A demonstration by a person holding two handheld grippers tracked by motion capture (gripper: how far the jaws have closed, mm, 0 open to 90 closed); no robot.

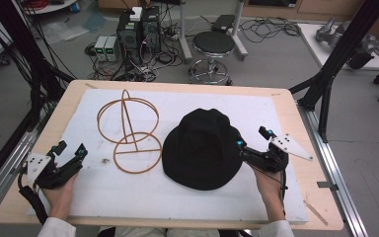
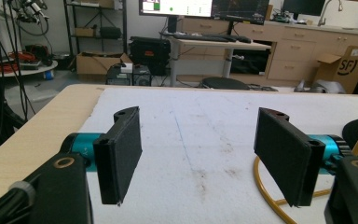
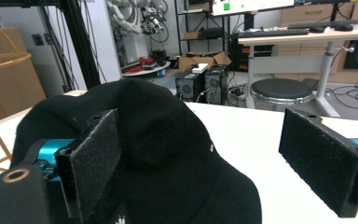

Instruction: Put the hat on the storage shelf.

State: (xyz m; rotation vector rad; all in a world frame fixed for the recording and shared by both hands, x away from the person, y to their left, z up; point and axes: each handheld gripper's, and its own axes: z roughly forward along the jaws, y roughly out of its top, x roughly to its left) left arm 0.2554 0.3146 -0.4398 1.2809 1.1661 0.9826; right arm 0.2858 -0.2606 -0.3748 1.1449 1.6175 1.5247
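We see the black hat (image 1: 202,150) lying crown up on the white mat (image 1: 128,192) that covers the tabletop (image 1: 296,118), right of the middle, with its brim just beside the base ring of the orange wire stand (image 1: 131,131). Our right gripper (image 1: 250,144) sits at the hat's right brim, its 2 fingers (image 3: 93,158) spread wide with nothing clamped; one finger lies against the black fabric. Our left gripper (image 1: 74,154) rests on the mat's left part, well apart from the hat, its fingers (image 2: 121,154) also wide and empty.
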